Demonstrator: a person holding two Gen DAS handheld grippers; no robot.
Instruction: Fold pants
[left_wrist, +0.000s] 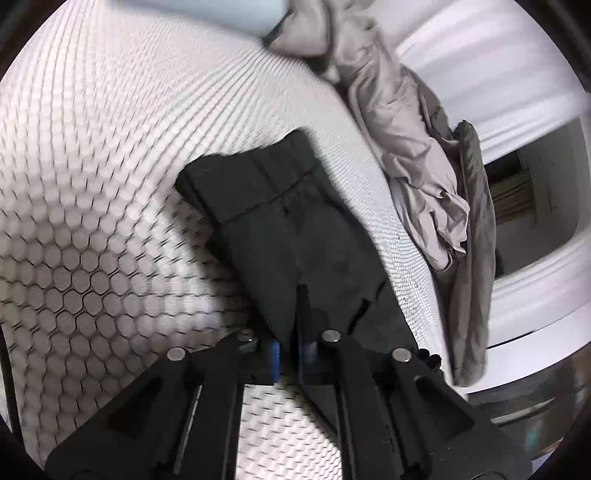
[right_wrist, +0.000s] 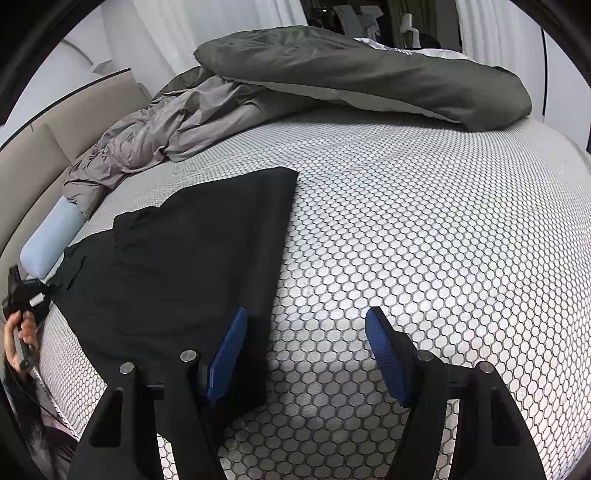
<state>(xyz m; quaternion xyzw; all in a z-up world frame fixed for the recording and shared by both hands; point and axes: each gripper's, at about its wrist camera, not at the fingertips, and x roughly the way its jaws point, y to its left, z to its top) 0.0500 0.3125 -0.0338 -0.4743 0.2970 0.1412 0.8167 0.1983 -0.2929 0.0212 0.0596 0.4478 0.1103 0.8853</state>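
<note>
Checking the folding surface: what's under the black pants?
The black pants lie on the honeycomb-patterned mattress; whatever is directly beneath the fabric is covered.

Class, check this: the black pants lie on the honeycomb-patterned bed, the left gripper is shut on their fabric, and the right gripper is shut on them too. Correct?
Not quite. The right gripper is open, its blue pads apart beside the black pants, as the right wrist view shows. The left gripper is indeed shut on them, on the honeycomb-patterned bed.

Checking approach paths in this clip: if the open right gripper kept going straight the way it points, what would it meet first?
Probably bare honeycomb-patterned mattress cover: the right gripper is open, and the black pants lie just left of its line. Farther on is the dark green duvet, though depth is unclear.
</note>
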